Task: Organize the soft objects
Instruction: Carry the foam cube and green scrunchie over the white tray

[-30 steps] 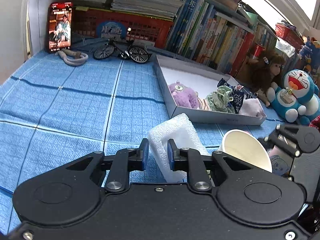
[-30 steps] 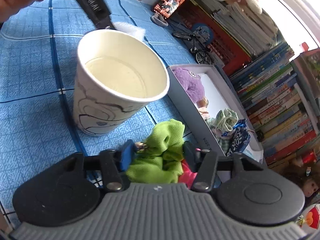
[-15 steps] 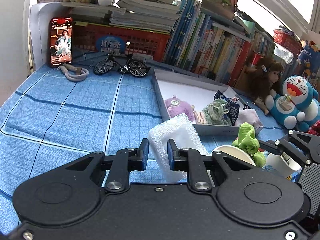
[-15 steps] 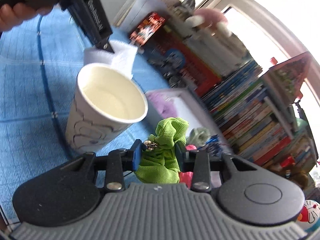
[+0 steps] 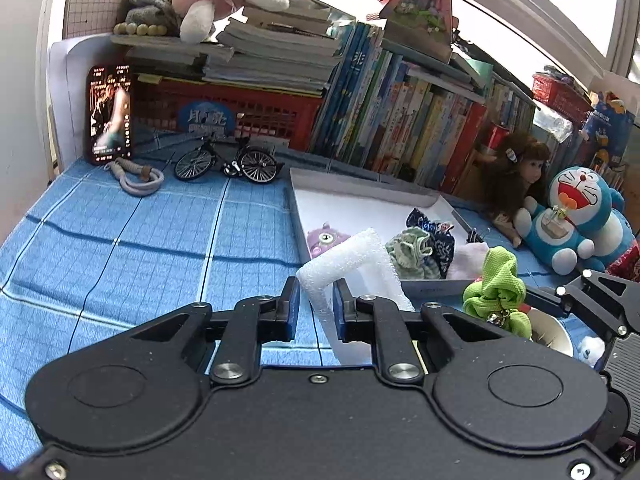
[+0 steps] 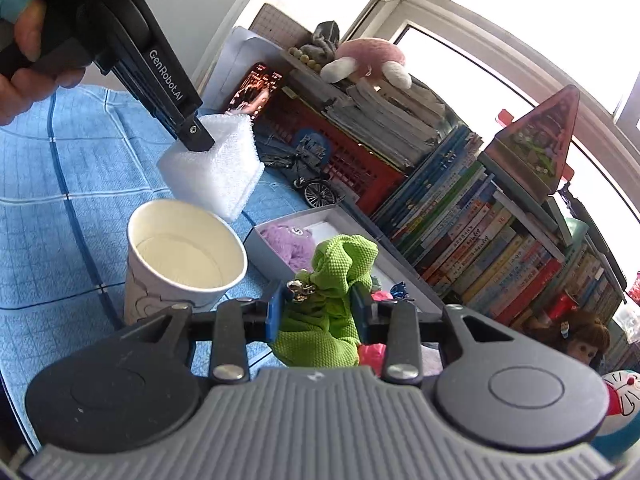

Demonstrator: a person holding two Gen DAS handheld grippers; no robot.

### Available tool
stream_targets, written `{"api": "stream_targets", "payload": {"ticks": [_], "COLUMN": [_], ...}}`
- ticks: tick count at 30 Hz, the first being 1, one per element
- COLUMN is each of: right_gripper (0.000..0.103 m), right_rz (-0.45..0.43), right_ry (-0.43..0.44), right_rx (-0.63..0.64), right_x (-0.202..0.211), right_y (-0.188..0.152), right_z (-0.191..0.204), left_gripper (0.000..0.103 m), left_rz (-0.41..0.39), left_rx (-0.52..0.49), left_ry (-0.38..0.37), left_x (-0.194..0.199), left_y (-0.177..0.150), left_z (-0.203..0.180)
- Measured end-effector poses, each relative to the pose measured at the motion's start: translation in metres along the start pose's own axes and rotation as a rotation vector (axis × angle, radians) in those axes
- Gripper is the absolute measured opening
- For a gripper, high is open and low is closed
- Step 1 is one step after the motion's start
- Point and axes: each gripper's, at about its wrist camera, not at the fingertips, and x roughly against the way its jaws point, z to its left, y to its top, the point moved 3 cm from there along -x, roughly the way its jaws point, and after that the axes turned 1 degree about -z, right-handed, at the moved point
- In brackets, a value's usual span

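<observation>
Both grippers have risen: left gripper (image 5: 314, 312) pinching foam (image 5: 348, 264), right gripper (image 6: 316, 312) clamping green cloth (image 6: 340, 276), white box (image 5: 424, 199) at one o'clock.

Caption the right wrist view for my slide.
Right gripper grips green cloth pouch above paper cup; left gripper holds white foam.
</observation>
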Motion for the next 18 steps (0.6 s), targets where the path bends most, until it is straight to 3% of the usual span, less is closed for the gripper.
{"api": "stream_targets", "payload": {"ticks": [9,18], "right_gripper": [0.041,0.041], "right_rz": [-0.023,-0.015], "right_ry": [-0.032,-0.066], "right_rx": [-0.024,-0.143], "right_x": [0.006,-0.002], "right_y": [0.007,0.020], "right_z": [-0.014,-0.061], "left_gripper": [0.016,0.016], "left_rz": [-0.002,-0.056], "left_rx": [-0.006,-0.042], "left_ry": [-0.020,-0.053], "left_x": [-0.003,-0.011], "left_y": [0.012,0.041], "left_z": [-0.011,-0.037]}}
